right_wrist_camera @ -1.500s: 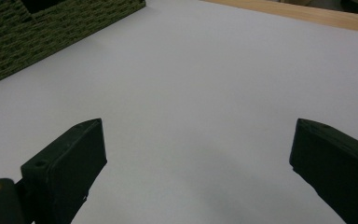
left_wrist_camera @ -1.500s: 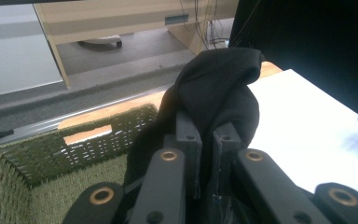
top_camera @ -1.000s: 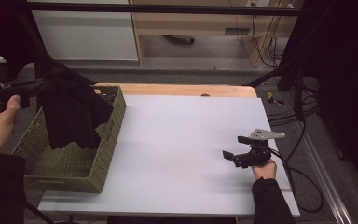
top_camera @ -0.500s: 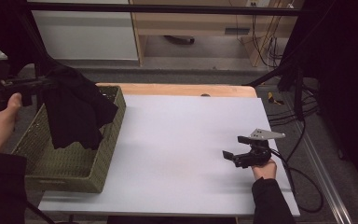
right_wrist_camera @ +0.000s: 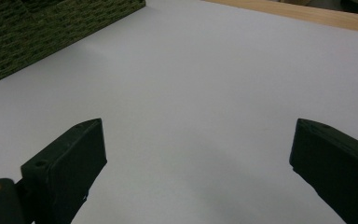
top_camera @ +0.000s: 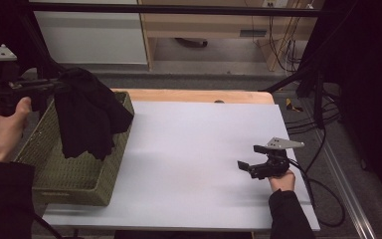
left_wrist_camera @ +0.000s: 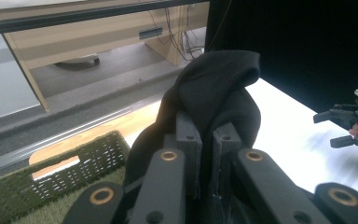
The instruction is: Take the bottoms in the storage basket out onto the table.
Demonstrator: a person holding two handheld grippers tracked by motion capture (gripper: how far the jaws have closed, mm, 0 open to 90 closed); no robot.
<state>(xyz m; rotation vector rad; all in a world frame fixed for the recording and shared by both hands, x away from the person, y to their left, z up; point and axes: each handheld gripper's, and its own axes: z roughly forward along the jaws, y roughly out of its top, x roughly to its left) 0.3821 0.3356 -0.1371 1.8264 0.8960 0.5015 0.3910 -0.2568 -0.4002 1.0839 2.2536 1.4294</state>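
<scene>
A black cloth (top_camera: 87, 117) hangs over the green woven basket (top_camera: 74, 177) at the table's left side. My left gripper (top_camera: 62, 84) is shut on the cloth's top and holds it up in the air. In the left gripper view the cloth (left_wrist_camera: 219, 93) bunches between the two closed black jaws of the left gripper (left_wrist_camera: 205, 135). My right gripper (top_camera: 243, 165) rests low over the white table (top_camera: 199, 139) near its right edge, and its jaws point left. In the right gripper view the right gripper (right_wrist_camera: 198, 154) stands wide open with only bare table between its jaws.
The basket's corner (right_wrist_camera: 37, 32) lies at the upper left of the right gripper view. A wooden strip (top_camera: 194, 95) runs along the table's far edge. Cables (top_camera: 323, 149) trail off the table's right side. A black frame bar (top_camera: 179, 9) crosses behind the table.
My left hand has lifted the black cloth a little higher and shifted it slightly toward the table. The right gripper has stayed where it was.
</scene>
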